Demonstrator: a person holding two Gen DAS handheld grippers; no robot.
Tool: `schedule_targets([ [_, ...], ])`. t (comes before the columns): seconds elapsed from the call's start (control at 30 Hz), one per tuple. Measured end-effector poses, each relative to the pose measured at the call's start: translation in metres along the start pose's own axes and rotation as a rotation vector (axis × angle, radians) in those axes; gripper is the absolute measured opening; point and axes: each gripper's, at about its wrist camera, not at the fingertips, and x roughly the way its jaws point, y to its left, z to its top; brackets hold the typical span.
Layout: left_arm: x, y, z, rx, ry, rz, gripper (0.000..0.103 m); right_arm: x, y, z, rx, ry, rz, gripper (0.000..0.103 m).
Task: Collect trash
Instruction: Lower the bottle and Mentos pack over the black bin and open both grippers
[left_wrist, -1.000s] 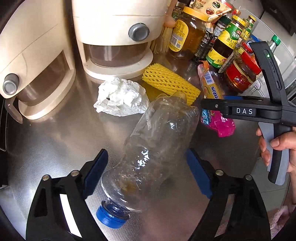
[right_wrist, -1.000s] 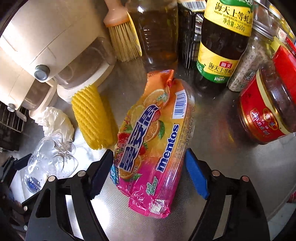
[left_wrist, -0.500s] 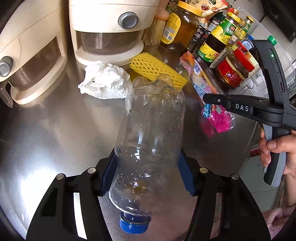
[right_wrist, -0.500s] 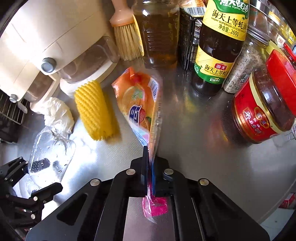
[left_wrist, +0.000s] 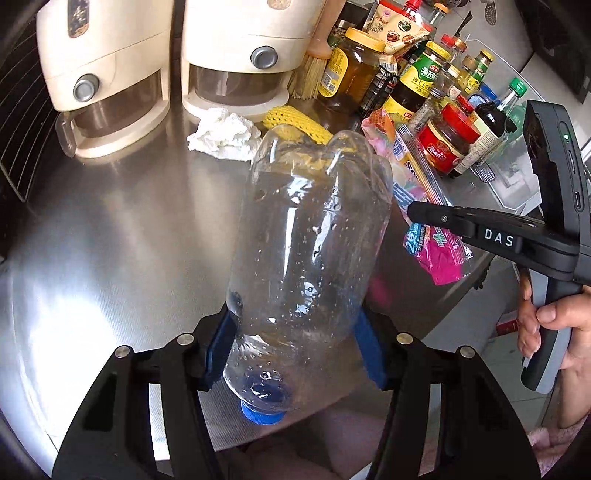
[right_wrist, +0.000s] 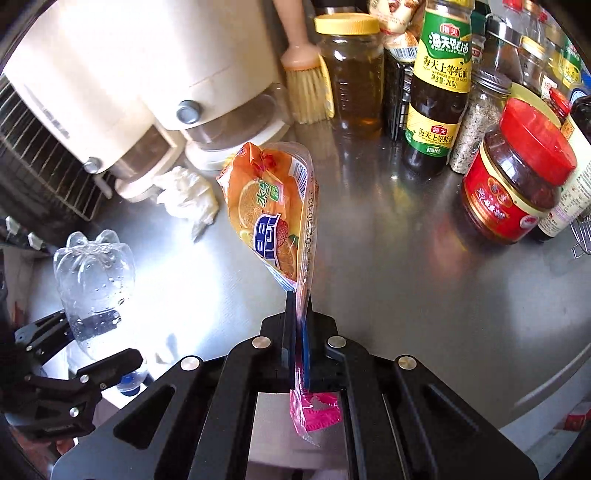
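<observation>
My left gripper (left_wrist: 295, 343) is shut on a clear plastic bottle (left_wrist: 310, 251) with a blue cap, held above the steel counter with its base pointing away. The bottle also shows in the right wrist view (right_wrist: 92, 280). My right gripper (right_wrist: 299, 310) is shut on the pink end of an orange Mentos candy bag (right_wrist: 273, 218), lifted off the counter. The bag also shows in the left wrist view (left_wrist: 428, 236) under the right gripper (left_wrist: 417, 214). A crumpled white tissue (left_wrist: 221, 134) and a yellow foam net (left_wrist: 291, 122) lie on the counter behind the bottle.
Two cream appliances (left_wrist: 236, 55) stand at the back of the steel counter (left_wrist: 110, 240). Sauce bottles and jars (right_wrist: 517, 181) crowd the back right, with a brush (right_wrist: 306, 81) leaning there. A wire rack (right_wrist: 33, 155) is at the left.
Both grippers closed, the left on the bottle and the right on the candy bag. Both have since lifted their loads off the counter and drawn back.
</observation>
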Motion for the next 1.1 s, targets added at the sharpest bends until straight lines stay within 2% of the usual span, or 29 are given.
schedule_targets([
  [0.33,-0.031,-0.024,-0.071,-0.061,-0.008,-0.002,0.056,-0.02,0.025,-0.066,-0.061,0.052,0.065,0.004],
  [0.63,-0.028,-0.033,-0.141,-0.124,0.045,-0.006,0.056,-0.02,0.031,-0.132,-0.063,0.132,0.095,0.004],
  [0.83,0.001,-0.027,-0.182,-0.206,0.102,0.017,0.056,0.0,0.026,-0.173,-0.058,0.213,0.107,0.004],
  [1.1,0.053,-0.014,-0.223,-0.268,0.175,0.05,0.056,0.049,0.018,-0.216,-0.036,0.308,0.1,0.004],
])
